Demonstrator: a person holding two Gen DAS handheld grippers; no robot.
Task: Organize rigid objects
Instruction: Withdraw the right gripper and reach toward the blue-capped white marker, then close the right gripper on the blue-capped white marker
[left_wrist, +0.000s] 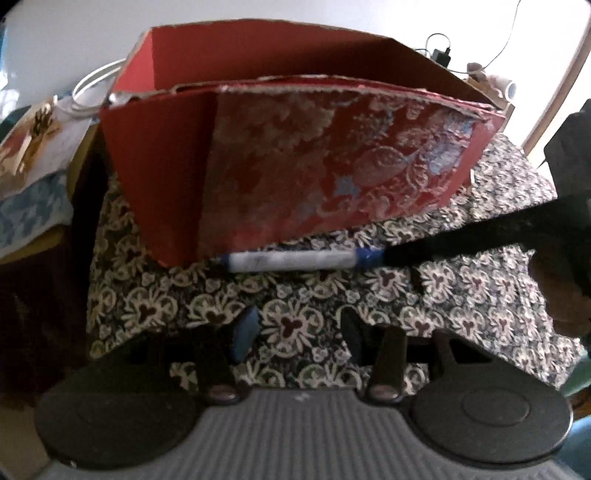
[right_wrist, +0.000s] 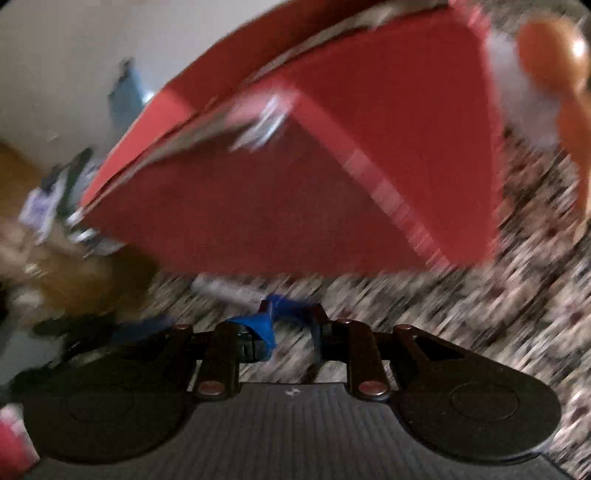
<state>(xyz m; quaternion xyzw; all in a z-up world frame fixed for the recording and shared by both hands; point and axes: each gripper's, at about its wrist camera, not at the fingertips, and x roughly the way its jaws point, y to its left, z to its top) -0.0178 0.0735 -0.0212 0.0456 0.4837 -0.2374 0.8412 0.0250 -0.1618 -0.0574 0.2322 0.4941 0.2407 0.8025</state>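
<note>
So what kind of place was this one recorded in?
Most likely a lived-in home room. A floral-patterned cloth covers the surface under the red cardboard box, a charger and cables hang at the white wall, and cards and papers sit piled beside it.

A plain white wall (left_wrist: 295, 14) is being seen behind everything, washed in soft, even light. The surface is being covered by a dark floral-patterned cloth (left_wrist: 295, 295) (cream blossoms with maroon centres). A white cable (left_wrist: 92, 83) is lying coiled at the back left, and a black charger (left_wrist: 441, 55) is being seen against the wall at the back right.
</note>
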